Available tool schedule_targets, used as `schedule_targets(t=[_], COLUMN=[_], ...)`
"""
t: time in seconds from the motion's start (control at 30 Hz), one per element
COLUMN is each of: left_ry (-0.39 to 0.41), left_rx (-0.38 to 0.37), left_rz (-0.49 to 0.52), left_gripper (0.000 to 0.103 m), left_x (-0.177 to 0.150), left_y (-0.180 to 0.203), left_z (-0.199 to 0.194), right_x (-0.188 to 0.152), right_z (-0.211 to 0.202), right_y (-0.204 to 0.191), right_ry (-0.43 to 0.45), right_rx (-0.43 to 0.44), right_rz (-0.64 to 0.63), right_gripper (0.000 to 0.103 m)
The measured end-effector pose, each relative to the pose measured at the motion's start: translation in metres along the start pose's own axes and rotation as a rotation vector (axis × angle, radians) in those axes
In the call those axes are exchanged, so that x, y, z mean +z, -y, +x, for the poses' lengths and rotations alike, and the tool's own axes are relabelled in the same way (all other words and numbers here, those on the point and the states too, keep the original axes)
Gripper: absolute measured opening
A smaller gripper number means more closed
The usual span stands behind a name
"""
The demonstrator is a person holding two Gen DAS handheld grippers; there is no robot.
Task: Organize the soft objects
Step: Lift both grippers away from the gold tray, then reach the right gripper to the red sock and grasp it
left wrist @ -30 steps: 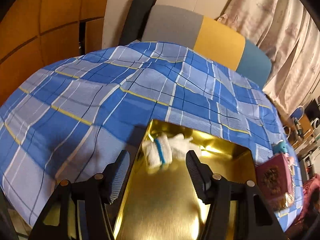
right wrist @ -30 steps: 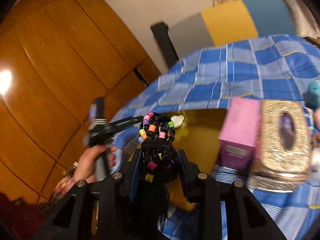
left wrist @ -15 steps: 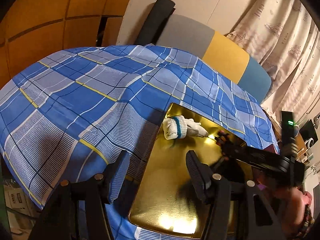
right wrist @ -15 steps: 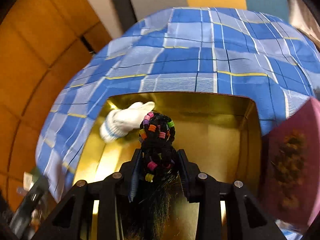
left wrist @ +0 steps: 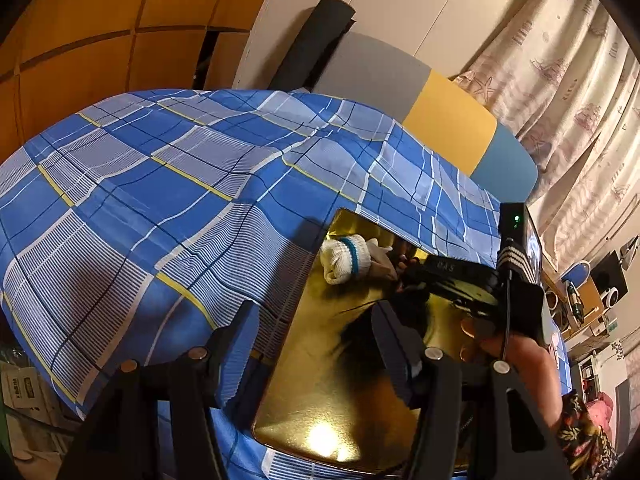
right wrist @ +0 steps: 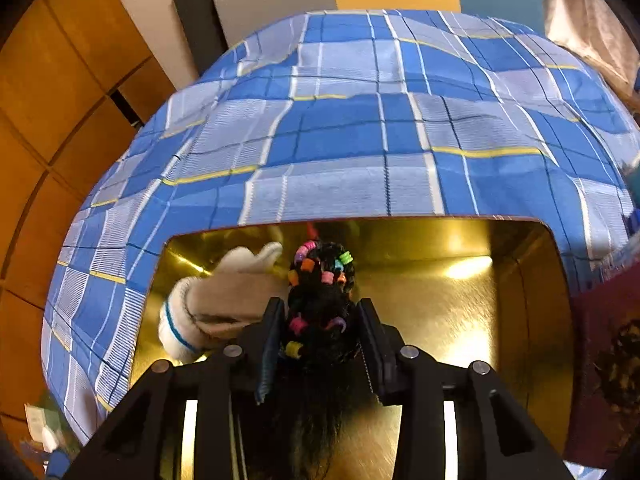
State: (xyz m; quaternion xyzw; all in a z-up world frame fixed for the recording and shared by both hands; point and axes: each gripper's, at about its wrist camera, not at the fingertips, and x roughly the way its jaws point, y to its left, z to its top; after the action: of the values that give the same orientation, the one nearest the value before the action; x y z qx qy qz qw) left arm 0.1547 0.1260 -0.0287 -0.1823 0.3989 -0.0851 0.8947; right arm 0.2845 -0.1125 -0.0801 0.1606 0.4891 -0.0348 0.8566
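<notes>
A shiny gold tray [left wrist: 340, 392] [right wrist: 460, 320] lies on the blue plaid cloth. In its far left corner lies a white knit glove [left wrist: 346, 260] [right wrist: 216, 308] with a blue cuff band. My right gripper [right wrist: 318, 312] is low over the tray beside the glove. Its jaws are opening around a black braided hairpiece with coloured beads [right wrist: 320, 304], which still fills the gap between the pads. In the left wrist view the right gripper [left wrist: 400, 276] reaches in from the right, held by a hand [left wrist: 516, 356]. My left gripper [left wrist: 316, 320] hangs open and empty over the tray's left edge.
The blue plaid cloth [left wrist: 160, 208] covers the whole surface. A dark red box [right wrist: 608, 360] stands against the tray's right side. Behind are a grey, yellow and blue headboard [left wrist: 448, 128], a black roll [left wrist: 316, 40], curtains and wooden panels.
The right gripper has come down over the tray with the hairpiece, close beside the glove, and now shows in the left wrist view. The left gripper has drawn back to the tray's left edge.
</notes>
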Motion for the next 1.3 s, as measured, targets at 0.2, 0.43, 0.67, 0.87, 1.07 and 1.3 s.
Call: schedule_targets(t=[0.2,0.43,0.67,0.87,1.07,1.3], left_ry=[-0.016,-0.028,-0.034,-0.053,-0.08,-0.108], left_rx=[-0.011,-0.016,-0.113,-0.217,-0.298,-0.315], left_rz=[0.007,0.036,0.126,0.239,0.347,0.455], left_gripper=[0.059,0.059,0.06,0.06,0.06,0.06], left_x=[-0.006,-0.016,-0.034,-0.06,-0.092,-0.123], left_y=[0.004,0.017,0.052,0.097,0.139,0.181], left_z=[0.003,0.005,-0.002,-0.007,-0.014,-0.016], right_x=[-0.002,-0.025,-0.058,-0.088,-0.109,-0.122], right_z=[-0.044,-0.117,-0.192,-0.247,-0.281,-0.263], right_y=[0.01,0.005,0.04,0.116,0.223,0.344], right_ry=[0.09,0.166,0.298,0.405,0.449,0.323], right_rx=[0.061,0.157,0.174,0.076,-0.064,-0.283], right_rz=[0.034,-0.07,-0.115,-0.058,0.107,0.293], right_gripper=[0.052,0.053,0.055,0.056,0.061,0.067])
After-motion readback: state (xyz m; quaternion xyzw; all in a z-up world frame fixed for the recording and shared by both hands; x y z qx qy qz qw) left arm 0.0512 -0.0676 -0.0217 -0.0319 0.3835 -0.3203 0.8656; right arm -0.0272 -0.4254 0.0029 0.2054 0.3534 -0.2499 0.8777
